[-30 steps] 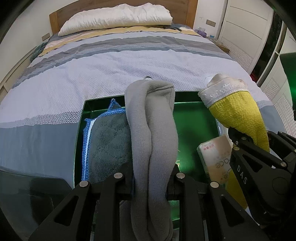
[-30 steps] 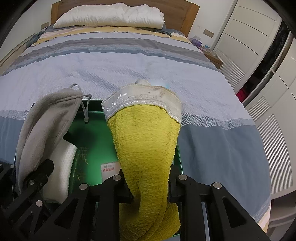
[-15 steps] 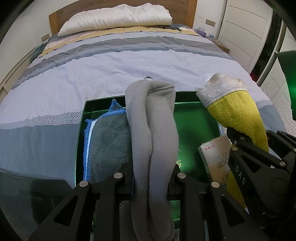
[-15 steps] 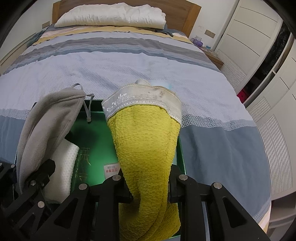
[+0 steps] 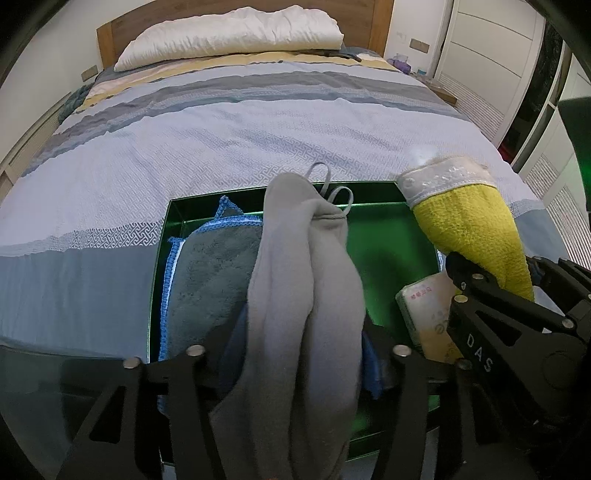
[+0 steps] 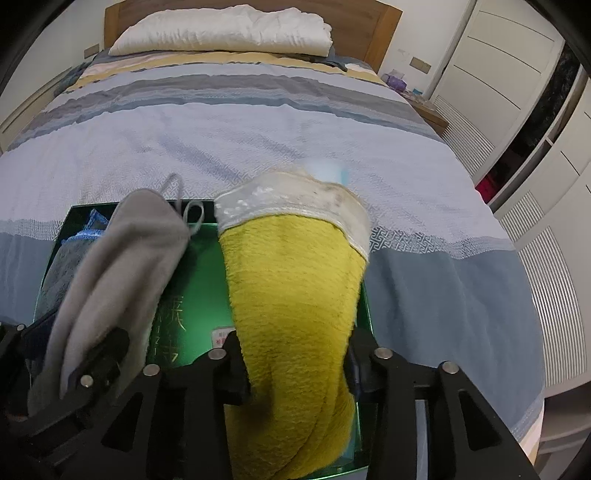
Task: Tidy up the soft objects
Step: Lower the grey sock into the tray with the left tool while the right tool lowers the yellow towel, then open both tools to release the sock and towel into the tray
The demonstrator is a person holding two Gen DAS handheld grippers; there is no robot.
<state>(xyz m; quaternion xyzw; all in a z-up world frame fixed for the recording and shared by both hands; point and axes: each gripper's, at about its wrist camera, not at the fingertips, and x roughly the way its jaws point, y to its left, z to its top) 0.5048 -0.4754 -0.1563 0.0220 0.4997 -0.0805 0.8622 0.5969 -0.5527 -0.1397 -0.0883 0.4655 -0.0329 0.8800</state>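
Observation:
A folded grey cloth [image 5: 306, 280] with a cord loop hangs between the fingers of my left gripper [image 5: 299, 339] above a green tray [image 5: 173, 229]. These jaws are opening, and gaps show on both sides of the cloth. A yellow towel [image 6: 295, 280] with a whitish band stands between the fingers of my right gripper [image 6: 295, 347]. Its jaws are opening too, and the towel's lower end is blurred. In the tray lie a grey cloth with blue edging [image 5: 210, 273] and a tissue packet [image 5: 424, 310]. The right gripper [image 5: 498, 314] shows at the left view's right edge.
The tray [image 6: 199, 295] sits at the near end of a bed with a striped blue and grey cover [image 5: 258, 133]. A white pillow [image 5: 229, 33] lies against the wooden headboard. White wardrobe doors [image 6: 498, 66] and a nightstand [image 6: 424, 107] stand to the right.
Both grippers' jaws have spread apart. The grey cloth has loosened and sagged wider between the left fingers. The yellow towel has widened between the right fingers. Neither hand has moved.

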